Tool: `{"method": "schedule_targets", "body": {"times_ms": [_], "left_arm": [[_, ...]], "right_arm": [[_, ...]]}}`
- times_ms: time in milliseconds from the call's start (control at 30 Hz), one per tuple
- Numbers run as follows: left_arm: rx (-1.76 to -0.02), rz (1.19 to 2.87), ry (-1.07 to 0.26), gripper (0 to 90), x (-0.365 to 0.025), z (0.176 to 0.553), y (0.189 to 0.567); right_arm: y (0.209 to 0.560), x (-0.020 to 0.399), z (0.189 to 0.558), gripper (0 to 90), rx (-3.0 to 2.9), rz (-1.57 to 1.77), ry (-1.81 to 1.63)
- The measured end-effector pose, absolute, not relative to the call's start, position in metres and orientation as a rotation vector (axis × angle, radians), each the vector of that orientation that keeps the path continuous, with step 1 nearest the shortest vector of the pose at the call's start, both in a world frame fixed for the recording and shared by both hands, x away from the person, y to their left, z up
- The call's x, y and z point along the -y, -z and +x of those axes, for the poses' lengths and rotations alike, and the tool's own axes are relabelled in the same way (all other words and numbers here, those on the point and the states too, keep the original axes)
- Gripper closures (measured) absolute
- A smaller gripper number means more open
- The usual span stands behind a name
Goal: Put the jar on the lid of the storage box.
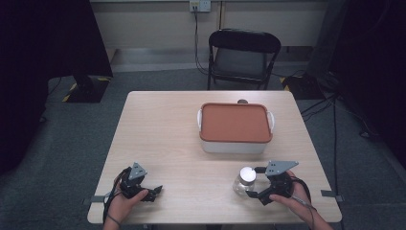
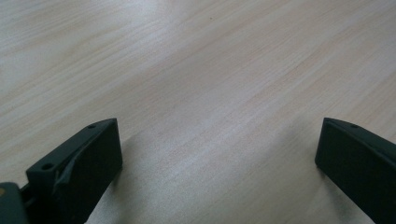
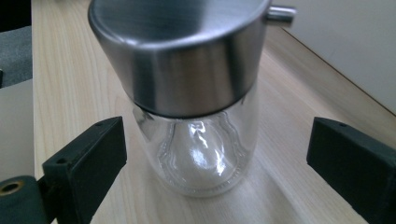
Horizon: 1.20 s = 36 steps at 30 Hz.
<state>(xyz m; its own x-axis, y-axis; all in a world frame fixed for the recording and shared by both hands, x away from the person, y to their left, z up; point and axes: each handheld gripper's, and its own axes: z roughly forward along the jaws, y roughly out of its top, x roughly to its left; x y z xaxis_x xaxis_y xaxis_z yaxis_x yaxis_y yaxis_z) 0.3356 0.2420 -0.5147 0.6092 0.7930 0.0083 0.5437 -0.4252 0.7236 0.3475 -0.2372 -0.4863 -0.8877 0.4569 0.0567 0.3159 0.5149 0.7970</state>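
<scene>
Left gripper [image 1: 154, 190] rests low at the near-left edge of the table [image 1: 163, 139], jaws spread wide, nothing between them but bare wood; idle. Mid-table, toward the far side, sits a white container [image 1: 233, 143] with an orange lid [image 1: 234, 121], shut, well apart from both hands. Near-right: glass jar [image 1: 244, 182] with a brushed metal cap [image 1: 247, 174], standing upright on the table, looks empty. Right gripper [image 1: 256, 182] is around it, jaws apart on either side of the glass body, neither pad touching yet. Step looks like pre-grasp on the jar. Next move probably calls for closing squarely on the glass below the cap, gently, since smooth glass may slip, then lifting straight up.
</scene>
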Motion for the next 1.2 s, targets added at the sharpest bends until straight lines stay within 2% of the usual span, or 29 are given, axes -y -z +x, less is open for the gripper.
{"method": "schedule_targets", "body": {"times_ms": [800, 1000, 1200], "left_arm": [[-1.048, 2.137, -0.459, 0.2, -0.242, 0.336, 0.515], [-1.048, 2.137, -0.459, 0.2, -0.242, 0.336, 0.515], [-1.048, 2.137, -0.459, 0.2, -0.242, 0.336, 0.515]], "right_arm": [[0.484, 0.216, 0.351, 6.0, -2.572, 0.665, -1.341], [0.485, 0.212, 0.352, 10.0, -2.557, 0.683, -1.349], [0.485, 0.207, 0.351, 17.7, -2.538, 0.677, -1.353]]}}
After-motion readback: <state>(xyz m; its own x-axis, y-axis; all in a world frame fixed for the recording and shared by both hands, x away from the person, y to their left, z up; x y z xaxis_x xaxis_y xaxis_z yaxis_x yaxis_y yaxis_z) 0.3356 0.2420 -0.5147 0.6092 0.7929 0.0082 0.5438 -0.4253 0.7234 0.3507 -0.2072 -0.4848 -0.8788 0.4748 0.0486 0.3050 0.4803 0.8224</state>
